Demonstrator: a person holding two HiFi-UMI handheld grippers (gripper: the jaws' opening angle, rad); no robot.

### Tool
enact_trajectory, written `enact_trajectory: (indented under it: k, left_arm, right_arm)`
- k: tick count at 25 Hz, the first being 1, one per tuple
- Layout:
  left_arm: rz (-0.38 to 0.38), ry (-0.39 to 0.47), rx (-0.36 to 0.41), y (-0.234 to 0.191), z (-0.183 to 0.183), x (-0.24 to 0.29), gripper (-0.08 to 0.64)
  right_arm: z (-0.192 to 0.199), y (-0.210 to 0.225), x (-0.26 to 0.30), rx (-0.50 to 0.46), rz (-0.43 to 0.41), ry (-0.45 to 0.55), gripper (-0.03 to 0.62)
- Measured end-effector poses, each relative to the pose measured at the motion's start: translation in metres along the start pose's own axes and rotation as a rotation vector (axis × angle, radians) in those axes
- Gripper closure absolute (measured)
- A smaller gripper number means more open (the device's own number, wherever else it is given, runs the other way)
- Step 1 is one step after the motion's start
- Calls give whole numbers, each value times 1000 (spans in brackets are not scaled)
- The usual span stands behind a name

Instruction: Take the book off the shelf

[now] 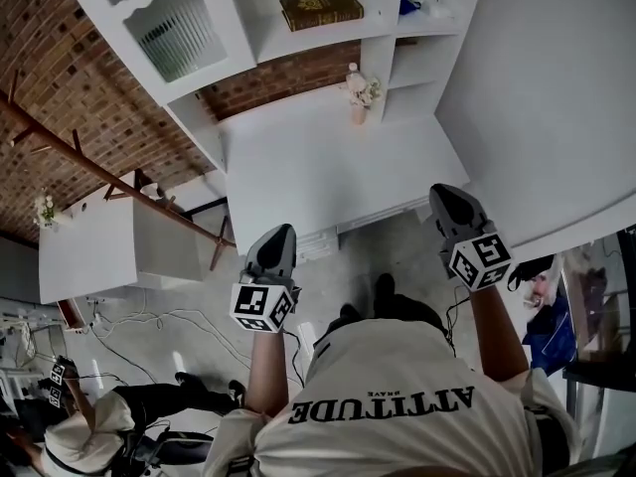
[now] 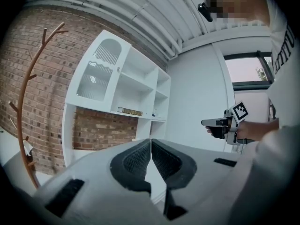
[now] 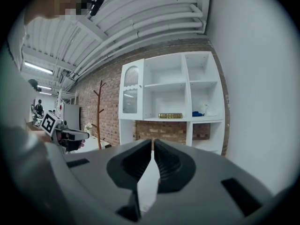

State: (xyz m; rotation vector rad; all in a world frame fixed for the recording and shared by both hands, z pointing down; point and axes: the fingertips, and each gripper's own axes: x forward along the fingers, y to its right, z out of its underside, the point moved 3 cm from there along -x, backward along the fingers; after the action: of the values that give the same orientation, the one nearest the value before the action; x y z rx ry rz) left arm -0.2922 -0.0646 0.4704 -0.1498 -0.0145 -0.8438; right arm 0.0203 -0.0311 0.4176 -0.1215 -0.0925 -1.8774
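A brown book [image 1: 321, 9] with gilt print lies flat on a middle shelf of the white shelf unit [image 1: 248, 28]. It is far ahead of both grippers, small in the left gripper view [image 2: 130, 111] and in the right gripper view [image 3: 170, 116]. My left gripper [image 1: 284, 230] is held out level in front of the unit's desk top, jaws shut with nothing between them [image 2: 151, 142]. My right gripper [image 1: 444, 191] is level beside it on the right, pads together and empty [image 3: 153, 142]. Each gripper shows in the other's view.
A small vase of flowers [image 1: 359, 92] stands on the desk top [image 1: 298, 157] under the book's shelf. A blue thing [image 1: 409, 5] lies in the compartment to the book's right. A wooden coat rack [image 2: 28, 107] and a white table [image 1: 99, 246] stand left. Cables and a crouching person [image 1: 79, 435] are behind.
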Motion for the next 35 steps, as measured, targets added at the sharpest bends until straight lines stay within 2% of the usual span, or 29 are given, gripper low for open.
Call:
enact_trajectory:
  k: [8,15,25,35]
  left_arm:
    - [-43,0,11,-6,-8,24,534]
    - [-82,50,-5,-8,-20,63,534]
    - [-153,10,-16,-10,-22,133,534]
    - [-240,-39,46,-12,-34,189,534]
  right_arm:
    - [-3,26,32,3,-31,14,558]
    - [-11,65,78,-18,-83,11,558]
    - [-16,129,139,-17,-144,-3,558]
    - [-13,186,187,5,-235,-13,558]
